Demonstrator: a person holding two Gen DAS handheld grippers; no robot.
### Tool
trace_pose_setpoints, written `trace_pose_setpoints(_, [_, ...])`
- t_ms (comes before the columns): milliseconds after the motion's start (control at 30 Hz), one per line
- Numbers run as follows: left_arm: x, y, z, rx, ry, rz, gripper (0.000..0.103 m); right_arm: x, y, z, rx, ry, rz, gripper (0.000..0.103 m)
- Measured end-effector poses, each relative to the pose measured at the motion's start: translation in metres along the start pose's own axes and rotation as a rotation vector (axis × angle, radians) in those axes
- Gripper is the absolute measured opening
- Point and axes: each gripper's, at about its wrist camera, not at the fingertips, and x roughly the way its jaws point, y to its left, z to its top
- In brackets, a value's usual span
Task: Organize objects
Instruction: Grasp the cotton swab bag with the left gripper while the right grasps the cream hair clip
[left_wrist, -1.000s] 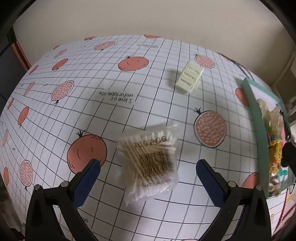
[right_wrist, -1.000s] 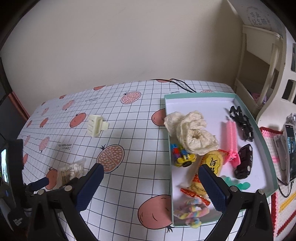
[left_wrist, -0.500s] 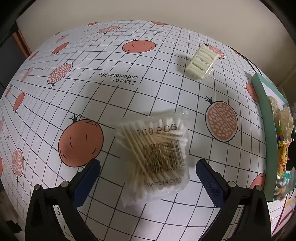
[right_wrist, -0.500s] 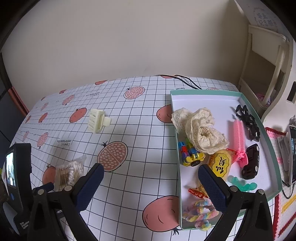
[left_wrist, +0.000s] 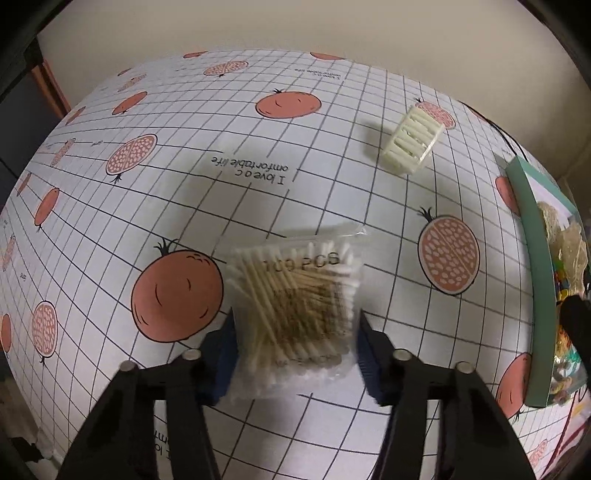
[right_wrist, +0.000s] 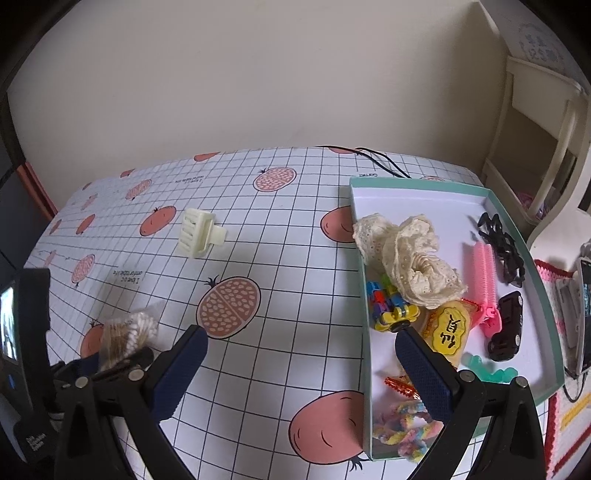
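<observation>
Left black gripper with blue pads (left_wrist: 295, 347) low in frame, jaws narrowed, pressing something between them, right black blue-padded gripper (right_wrist: 301, 373) spread wide, bottom of frame

A black cable (right_wrist: 384, 162) lies near a cream shelf (right_wrist: 535, 125).

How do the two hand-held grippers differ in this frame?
The left hand-held gripper has its jaws closed in against the sides of the cotton swab bag; the right hand-held gripper is wide open and holds nothing. The left sits over the tablecloth; the right straddles the tray edge. Both have blue pads.
</observation>
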Motion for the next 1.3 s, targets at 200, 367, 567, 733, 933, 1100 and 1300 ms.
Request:
trace_pose_setpoints(200, [0.001,0.006,0.003,-0.019,-0.014,-0.024,0.049,0.008,0.009,0.000,-0.033,0.009,-0.004,0.103])
trace_pose_setpoints(367, [0.002,0.021,0.016,-0.078,-0.009,-0.116,0.045,0.016,0.015,0.001,-0.040,0.020,-0.001,0.103])
trace_pose_setpoints(567, [0.001,0.037,0.027,-0.141,-0.027,-0.155,0.044,0.025,0.022,0.008,-0.044,0.029,0.007,0.103])
trace_pose_setpoints(733, [-0.005,0.043,0.037,-0.167,-0.061,-0.162,0.044,0.032,0.038,0.020,-0.068,0.018,0.024,0.103])
trace_pose_setpoints(933, [-0.005,0.050,0.053,-0.172,-0.101,-0.166,0.044,0.047,0.061,0.038,-0.078,0.011,0.051,0.103])
trace_pose_setpoints(1100, [-0.004,0.058,0.066,-0.188,-0.134,-0.155,0.044,0.063,0.076,0.050,-0.075,0.016,0.067,0.103])
trace_pose_setpoints(1300, [0.001,0.078,0.075,-0.229,-0.158,-0.132,0.044,0.083,0.092,0.062,-0.082,0.028,0.071,0.103])
